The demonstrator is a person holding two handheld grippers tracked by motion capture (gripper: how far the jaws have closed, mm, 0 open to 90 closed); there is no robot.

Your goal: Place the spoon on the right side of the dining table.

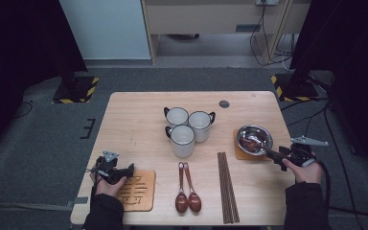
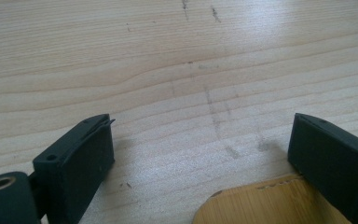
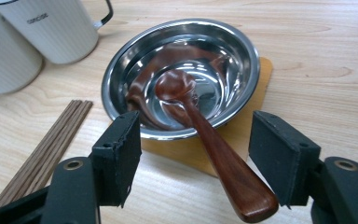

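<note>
Spoon (image 3: 200, 135) lies bowl-end in the steel bowl (image 3: 121, 70), handle pointing between the open right hand-held gripper (image 3: 193, 158).

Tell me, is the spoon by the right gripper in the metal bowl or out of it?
In. The spoon has its head inside the metal bowl, handle leaning over the rim between the open right gripper jaws.
</note>
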